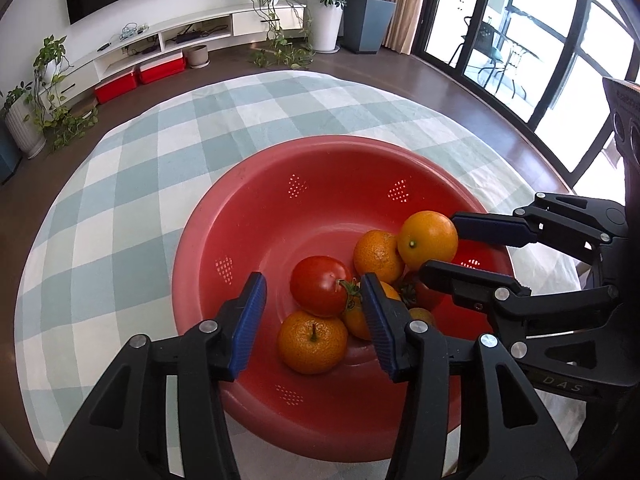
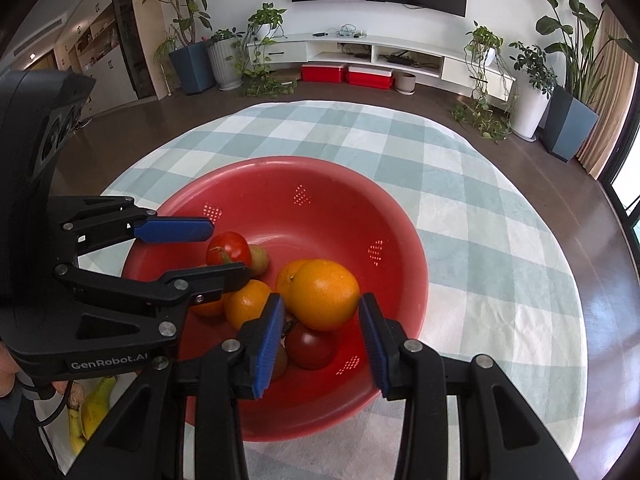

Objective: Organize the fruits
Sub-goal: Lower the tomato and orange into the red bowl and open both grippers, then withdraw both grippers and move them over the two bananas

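A red colander bowl [image 1: 256, 216] [image 2: 256, 184] sits on a checked tablecloth and holds several oranges, tomatoes and a kiwi. My left gripper [image 1: 314, 320] [image 2: 212, 250] is open over the bowl's near side, above a red tomato [image 1: 318, 290] [image 2: 228, 248] and a stemmed orange [image 1: 312, 346]. My right gripper [image 2: 322, 320] [image 1: 440, 240] is open, its blue pads [image 2: 270, 340] flanking a large orange [image 2: 322, 294] [image 1: 428, 238] on top of the pile. I cannot tell whether the pads touch it. A dark tomato [image 2: 310, 346] lies beneath.
Yellow bananas [image 2: 90, 412] lie on the table left of the bowl. The checked cloth [image 1: 140, 184] covers a round table with dark floor around it. Behind stand a white TV shelf [image 2: 360, 54], red boxes and potted plants; glass doors are to the right.
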`<state>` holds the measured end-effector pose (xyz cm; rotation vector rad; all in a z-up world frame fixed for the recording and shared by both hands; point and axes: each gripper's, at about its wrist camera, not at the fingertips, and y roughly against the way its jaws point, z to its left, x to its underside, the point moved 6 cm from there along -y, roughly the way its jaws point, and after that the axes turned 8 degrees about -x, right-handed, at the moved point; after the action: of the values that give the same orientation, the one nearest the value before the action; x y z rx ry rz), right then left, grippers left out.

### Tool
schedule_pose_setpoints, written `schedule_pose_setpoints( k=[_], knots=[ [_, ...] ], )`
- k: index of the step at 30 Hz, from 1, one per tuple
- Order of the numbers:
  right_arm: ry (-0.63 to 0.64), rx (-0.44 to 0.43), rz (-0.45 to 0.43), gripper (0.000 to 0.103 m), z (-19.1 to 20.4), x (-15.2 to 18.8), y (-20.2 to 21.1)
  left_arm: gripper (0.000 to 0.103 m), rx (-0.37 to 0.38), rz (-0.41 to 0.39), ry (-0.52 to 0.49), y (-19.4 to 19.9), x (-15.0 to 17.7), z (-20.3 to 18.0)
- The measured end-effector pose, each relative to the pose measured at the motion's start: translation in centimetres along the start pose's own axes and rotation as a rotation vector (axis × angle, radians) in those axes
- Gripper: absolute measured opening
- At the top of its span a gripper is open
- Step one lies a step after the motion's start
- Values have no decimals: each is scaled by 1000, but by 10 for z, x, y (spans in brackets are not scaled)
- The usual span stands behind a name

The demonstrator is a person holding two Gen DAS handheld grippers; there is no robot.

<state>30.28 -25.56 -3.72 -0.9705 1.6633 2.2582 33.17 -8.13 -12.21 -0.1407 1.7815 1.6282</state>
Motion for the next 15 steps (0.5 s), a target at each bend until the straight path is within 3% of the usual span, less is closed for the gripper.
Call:
schedule_pose_setpoints(
  k=[6, 12, 15],
  knots=[
    [-6, 1, -25, 44, 1, 4, 14, 50, -7, -24, 17, 14, 6, 4],
    [-46, -16, -97, 68, 5, 13, 45, 66, -23, -85, 43, 47, 13, 10],
    [-82, -37, -134, 76, 7, 23, 63, 83, -30, -130, 47, 71, 21, 9]
  ],
)
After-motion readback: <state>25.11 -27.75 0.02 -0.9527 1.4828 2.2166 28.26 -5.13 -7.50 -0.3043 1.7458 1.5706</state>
